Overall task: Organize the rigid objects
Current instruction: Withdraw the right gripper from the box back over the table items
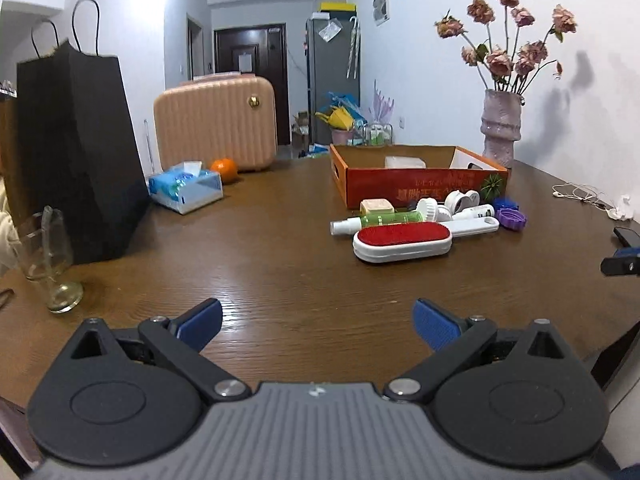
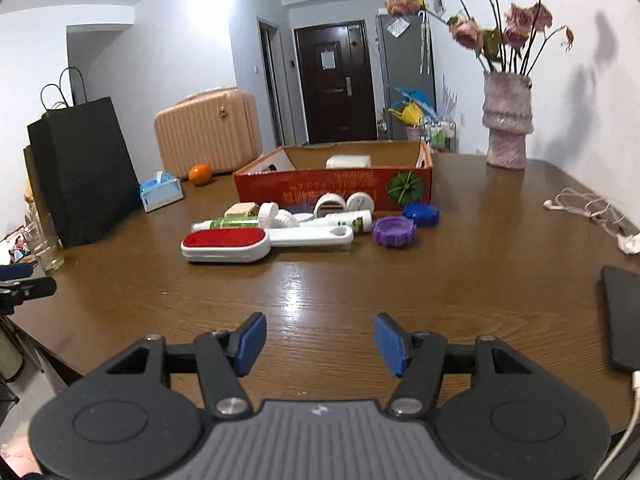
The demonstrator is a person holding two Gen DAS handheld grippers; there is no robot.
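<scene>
wooden table, orange box holding white block, both grippers' fingers spread, empty

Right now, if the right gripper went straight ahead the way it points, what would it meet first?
Bare table comes first; the right gripper has its jaws open and empty. Beyond that, the white handle of the lint brush lies roughly in line, with the purple lid slightly to its right. Depth is hard to judge.
</scene>
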